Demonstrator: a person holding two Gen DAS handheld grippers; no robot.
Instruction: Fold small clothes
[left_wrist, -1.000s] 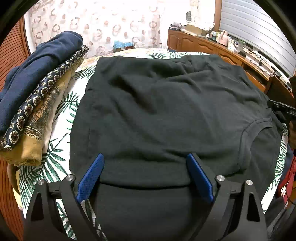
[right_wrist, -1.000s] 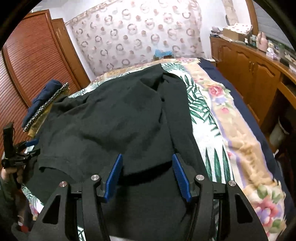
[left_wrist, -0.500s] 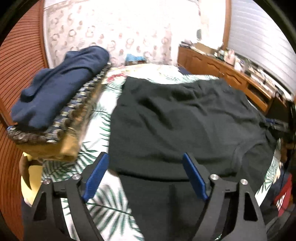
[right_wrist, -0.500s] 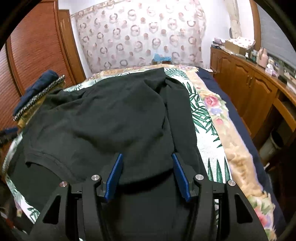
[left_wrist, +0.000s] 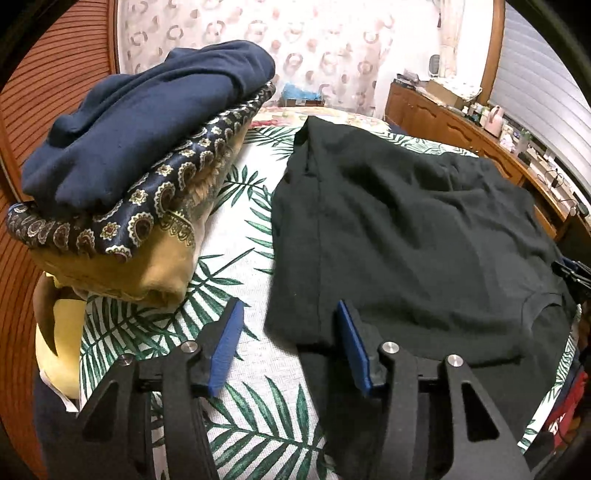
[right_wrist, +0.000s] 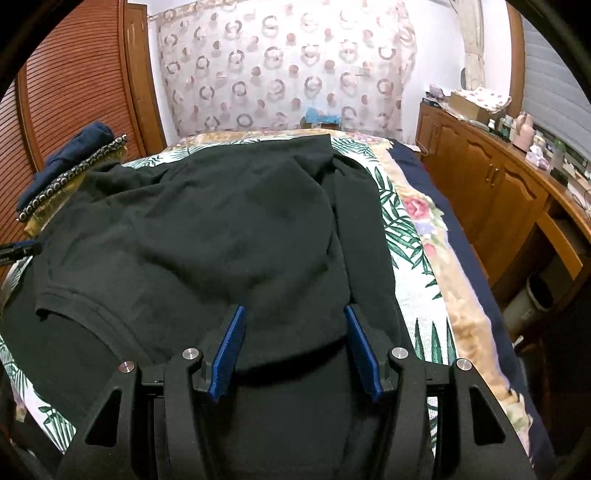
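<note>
A black cotton T-shirt (left_wrist: 406, 236) lies spread over a bed covered by a white sheet printed with green palm leaves (left_wrist: 243, 229), with its near part folded back so a doubled hem edge runs across in front of both grippers. To its left a strip of bare sheet separates the shirt's left edge from a stack of folded clothes (left_wrist: 140, 177), navy on top, a paisley-patterned piece under it and mustard yellow at the bottom; that strip is the free room on this side. On the right the shirt stops short of the bed's floral border, and beyond the bed's edge stands a wooden cabinet run (right_wrist: 491, 192), well apart. The left gripper (left_wrist: 288, 332) has its blue pads part-way open and closing, straddling the shirt's near left corner: the right pad is at the cloth, the left pad is over bare sheet, and no pinch is made. The right gripper (right_wrist: 293, 334) stands half open over the folded hem, with cloth between the pads but not squeezed; whether the tips touch it cannot be told. Compared with a second ago, the left gripper has shifted leftward from the middle of the fold to the corner and narrowed, while the right one has kept its opening.
</note>
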